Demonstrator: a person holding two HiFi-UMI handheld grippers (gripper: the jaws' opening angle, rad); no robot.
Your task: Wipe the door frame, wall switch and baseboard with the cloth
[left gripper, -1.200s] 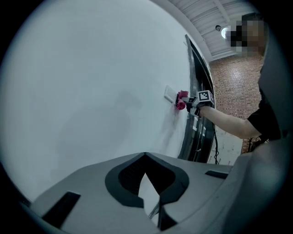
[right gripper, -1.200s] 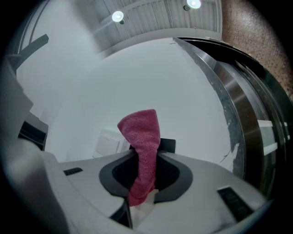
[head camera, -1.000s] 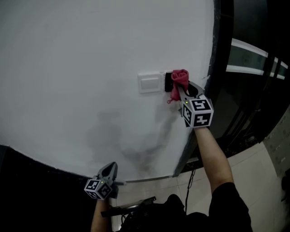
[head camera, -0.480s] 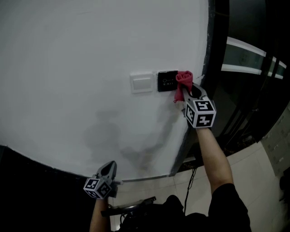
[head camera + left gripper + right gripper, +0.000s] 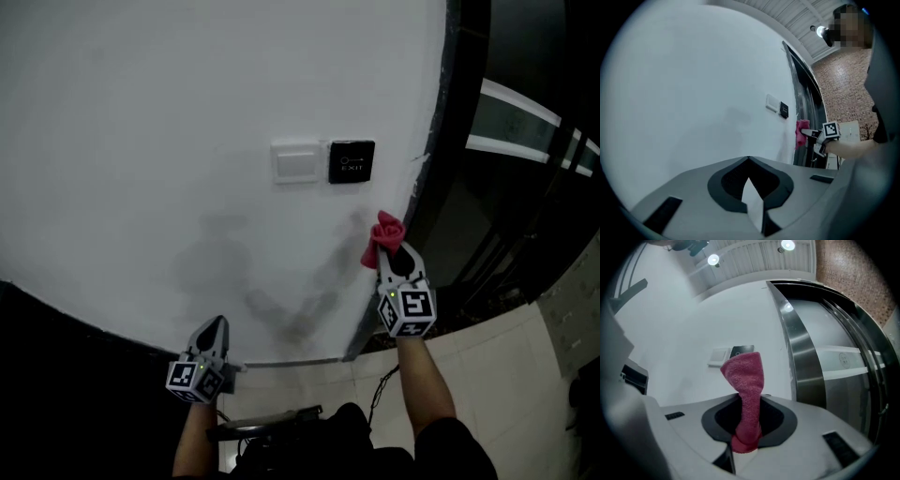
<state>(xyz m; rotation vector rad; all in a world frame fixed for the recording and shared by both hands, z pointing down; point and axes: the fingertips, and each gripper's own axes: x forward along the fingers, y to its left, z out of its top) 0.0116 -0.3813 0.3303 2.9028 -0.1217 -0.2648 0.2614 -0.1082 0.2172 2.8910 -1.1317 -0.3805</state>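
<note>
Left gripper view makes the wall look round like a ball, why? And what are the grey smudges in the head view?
Left gripper view: the wide-angle lens bends the flat wall and leaves black corners. Head view: the grey patches below the white switch look like soft shadows or marks; I cannot tell which. Right gripper view: the ceiling lamps glare.

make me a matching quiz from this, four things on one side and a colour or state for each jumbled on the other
Things:
1. cloth
2. switch
3. exit plate
4. left hand-held gripper

Colour or state:
A. black
B. shut, empty
C. pink
D. white

Pairs: 1-C; 2-D; 3-A; 4-B
</note>
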